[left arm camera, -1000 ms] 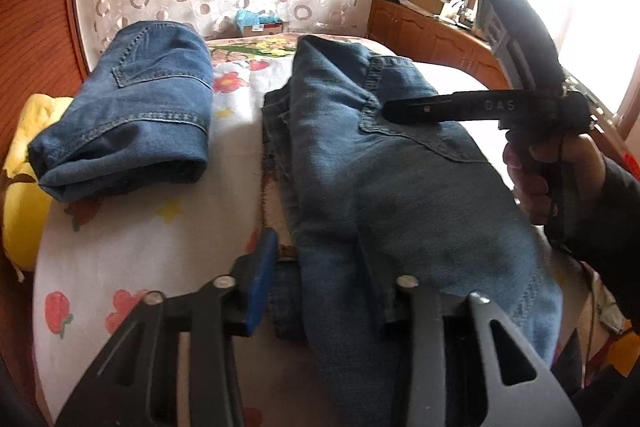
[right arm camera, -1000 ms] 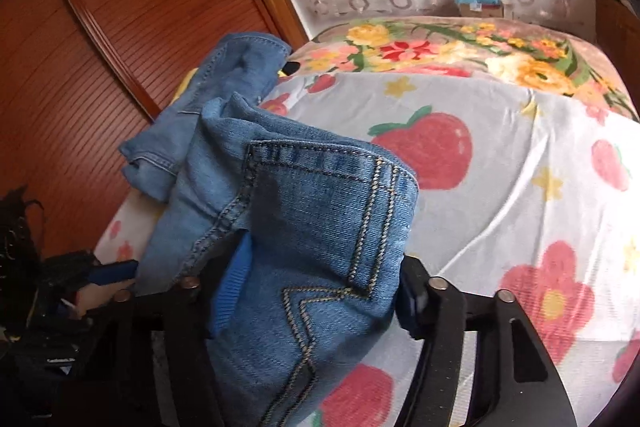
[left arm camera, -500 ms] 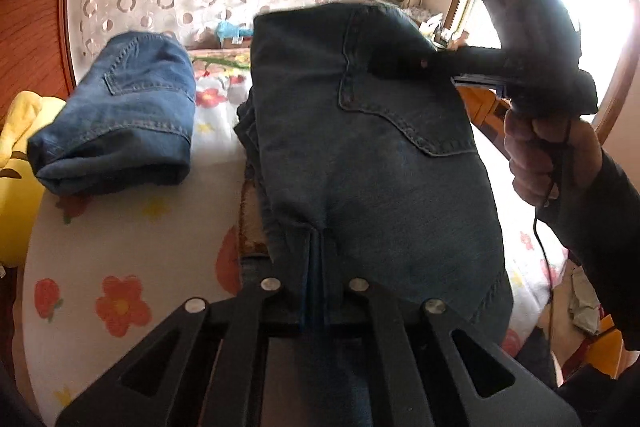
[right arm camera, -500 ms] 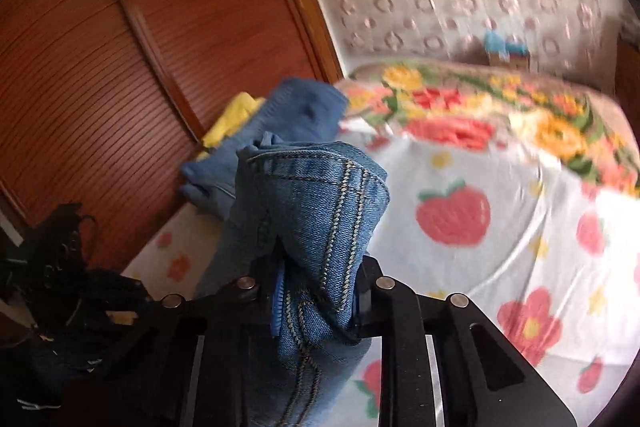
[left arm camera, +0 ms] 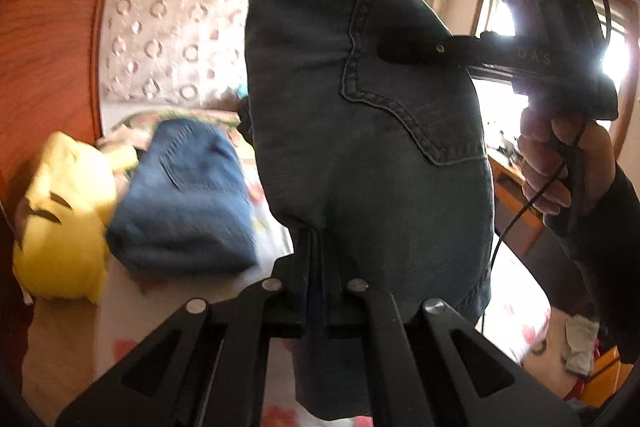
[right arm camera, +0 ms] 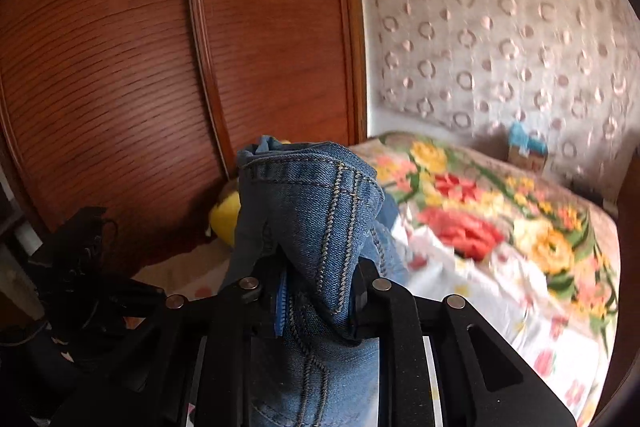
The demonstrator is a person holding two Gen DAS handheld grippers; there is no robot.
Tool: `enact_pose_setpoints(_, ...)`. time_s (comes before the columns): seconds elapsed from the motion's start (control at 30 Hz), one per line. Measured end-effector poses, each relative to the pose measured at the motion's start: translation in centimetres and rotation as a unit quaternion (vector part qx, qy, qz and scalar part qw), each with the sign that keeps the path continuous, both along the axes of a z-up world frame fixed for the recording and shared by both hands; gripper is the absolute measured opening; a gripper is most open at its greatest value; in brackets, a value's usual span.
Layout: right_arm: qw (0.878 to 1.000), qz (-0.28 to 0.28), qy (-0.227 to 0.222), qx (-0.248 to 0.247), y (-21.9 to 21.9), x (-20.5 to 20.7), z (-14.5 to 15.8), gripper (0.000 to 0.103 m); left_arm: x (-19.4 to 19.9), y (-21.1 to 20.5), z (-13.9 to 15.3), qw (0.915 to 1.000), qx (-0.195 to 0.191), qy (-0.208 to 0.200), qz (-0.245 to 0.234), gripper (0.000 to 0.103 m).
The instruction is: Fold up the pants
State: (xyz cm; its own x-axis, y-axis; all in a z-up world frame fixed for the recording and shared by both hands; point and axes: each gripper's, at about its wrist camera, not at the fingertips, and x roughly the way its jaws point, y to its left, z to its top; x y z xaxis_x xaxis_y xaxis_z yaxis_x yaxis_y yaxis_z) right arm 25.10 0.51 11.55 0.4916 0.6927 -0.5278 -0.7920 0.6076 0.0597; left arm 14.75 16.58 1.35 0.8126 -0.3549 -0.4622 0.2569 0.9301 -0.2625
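While both cameras face the same bedroom, each catches a different side of the dark blue denim pants [left arm camera: 360, 131], which hang lifted in the air above the bed with its white fruit-and-flower sheet [left arm camera: 120, 327]. From the left wrist view the left gripper [left arm camera: 318, 251] has its black jaws pressed fully together on a lower fold of the cloth, and the back pocket with its curved stitching fills the middle of the picture. Only this view shows the right gripper [left arm camera: 394, 51] from outside: its black fingers reach in from the right and bite the pants near the pocket's top, and a hand [left arm camera: 560, 163] in a dark sleeve grips its handle. A second, folded pair of lighter blue jeans [left arm camera: 188, 195] lies on the sheet to the left, beside a yellow plush toy [left arm camera: 60, 219].

The right wrist view alone shows that grip up close: the narrowed jaws clamp a bunched, thick-seamed edge of the denim [right arm camera: 316, 227] between blue pads. It also shows a reddish slatted wooden wardrobe [right arm camera: 160, 67], a flowered quilt [right arm camera: 500, 211] farther up the bed, and a padded headboard with ring patterns [right arm camera: 500, 39].
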Motion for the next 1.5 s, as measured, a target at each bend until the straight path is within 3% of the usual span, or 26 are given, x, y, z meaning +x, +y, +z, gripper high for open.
enact_pose_setpoints(0.27, 0.998, 0.052, -0.03, 0.02, 7.7, 2.2, 5.3, 0.018, -0.2, 7.2, 5.0, 0.9959, 0.0, -0.053, 0.073, 0.0)
enact_pose_setpoints(0.47, 0.994, 0.08, 0.011, 0.076, 12.0, 6.4, 5.6, 0.018, 1.1, 11.7, 6.8, 0.9893, 0.017, -0.07, 0.127, 0.0)
enact_pose_setpoints(0.57, 0.995, 0.057, 0.034, 0.08, 13.1, 11.1, 2.5, 0.018, 4.2, 13.1, 5.8, 0.9884, 0.041, -0.053, 0.136, 0.0)
enact_pose_setpoints(0.63, 0.993, 0.028, 0.085, 0.075, 13.2, 15.3, -1.5, 0.019, 7.9, 13.4, 3.3, 0.9888, 0.062, -0.018, 0.135, 0.0)
enact_pose_setpoints(0.73, 0.99, -0.02, 0.135, 0.023, 13.3, 20.5, -8.4, 0.023, 13.2, 13.0, -1.7, 0.9884, 0.063, 0.05, 0.129, 0.0)
enact_pose_setpoints(0.8, 0.984, -0.067, 0.158, -0.04, 13.0, 23.4, -13.0, 0.033, 14.6, 12.6, -4.0, 0.9871, 0.063, 0.077, 0.125, 0.0)
enact_pose_setpoints(0.87, 0.981, -0.083, 0.172, -0.043, 12.1, 25.2, -14.3, 0.041, 14.9, 12.2, -4.8, 0.9877, 0.058, 0.081, 0.121, 0.0)
enact_pose_setpoints(0.9, 0.981, -0.08, 0.175, -0.039, 11.8, 25.5, -14.3, 0.052, 14.8, 12.0, -4.7, 0.9884, 0.057, 0.077, 0.118, 0.0)
enact_pose_setpoints(0.97, 0.982, -0.089, 0.16, -0.041, 11.1, 25.7, -13.4, 0.062, 14.3, 11.5, -4.2, 0.9887, 0.062, 0.068, 0.118, 0.0)
enact_pose_setpoints(1.07, 0.985, -0.096, 0.135, -0.037, 10.5, 25.1, -12.0, 0.062, 14.3, 11.3, -3.1, 0.9895, 0.063, 0.052, 0.119, 0.0)
enact_pose_setpoints(1.23, 0.994, -0.096, 0.047, -0.028, 8.8, 22.7, -9.2, 0.061, 13.6, 10.0, -1.1, 0.9925, 0.063, 0.032, 0.1, 0.0)
enact_pose_setpoints(1.3, 0.997, -0.069, 0.034, -0.026, 9.0, 21.8, -8.9, 0.031, 13.8, 9.2, -1.3, 0.9932, 0.065, 0.038, 0.089, 0.0)
enact_pose_setpoints(1.37, 0.997, -0.048, 0.033, -0.04, 9.9, 21.5, -9.5, 0.023, 14.3, 8.6, -2.5, 0.992, 0.073, 0.054, 0.088, 0.0)
enact_pose_setpoints(1.5, 0.993, -0.064, 0.049, -0.081, 11.9, 23.4, -12.5, 0.019, 14.9, 8.3, -4.9, 0.988, 0.081, 0.091, 0.095, 0.0)
